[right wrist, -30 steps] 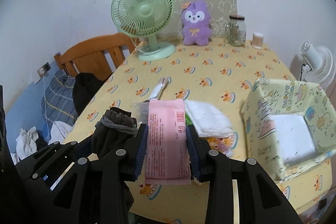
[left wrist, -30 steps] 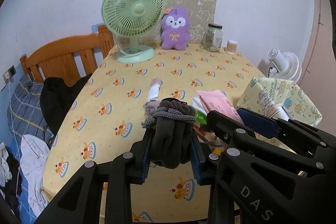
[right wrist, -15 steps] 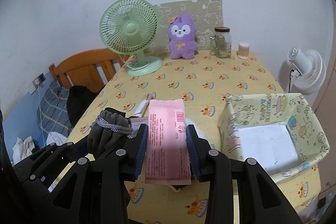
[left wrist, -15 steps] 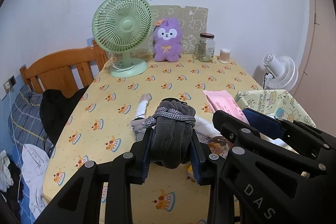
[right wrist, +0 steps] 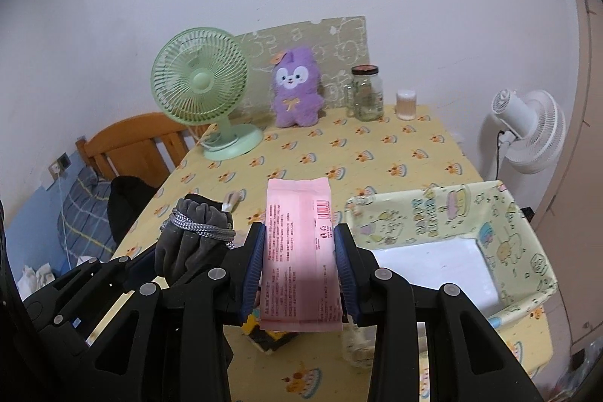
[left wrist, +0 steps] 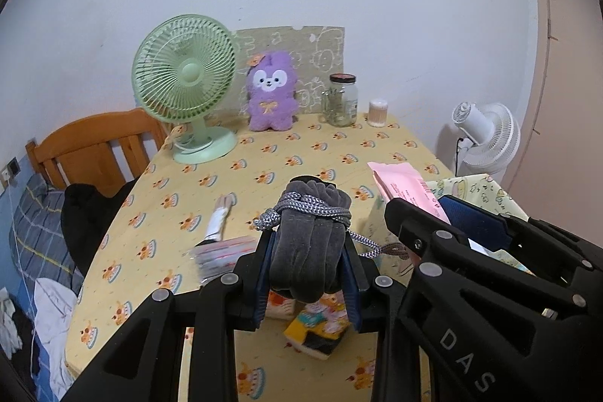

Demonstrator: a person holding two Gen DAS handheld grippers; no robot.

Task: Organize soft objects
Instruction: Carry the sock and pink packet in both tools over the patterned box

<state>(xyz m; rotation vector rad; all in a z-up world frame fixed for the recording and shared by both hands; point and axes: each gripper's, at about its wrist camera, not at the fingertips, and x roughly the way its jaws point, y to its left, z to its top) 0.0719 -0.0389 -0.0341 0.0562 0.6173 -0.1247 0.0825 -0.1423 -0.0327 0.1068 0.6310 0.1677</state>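
Currently you are carrying two soft items at once, one in each tool, both lifted clear of the yellow tablecloth [right wrist: 377, 157]

Item one: grey drawstring pouch [left wrist: 309, 243]. Your left gripper [left wrist: 307, 274] is clamping it between the blue pads, jaws narrow, the pouch standing upright with its corded neck pointing away from you and the loose cord trailing off to the right

Item two: pink packet [right wrist: 299, 251]. Your right gripper [right wrist: 297, 270] is pinching it across its short width; its long axis is running straight out along the fingers, the far end sticking up past the tips

Destination, as judged: the patterned fabric box [right wrist: 527, 251], open-topped, white base showing, sitting on the table to the right of both tools. It is lying just beside the right gripper and farther from the left, so your right hand is the nearer one; the packet is likely going in first, needing a swing to the right and a tilt to drop lengthwise inside the box

Remaining on the table below the tools: a small colourful block [left wrist: 316, 330] and a blurred flat wrapper [left wrist: 222, 251]

Background, not in play: green fan [right wrist: 203, 89], purple plush [right wrist: 297, 89], glass jar [right wrist: 367, 93]
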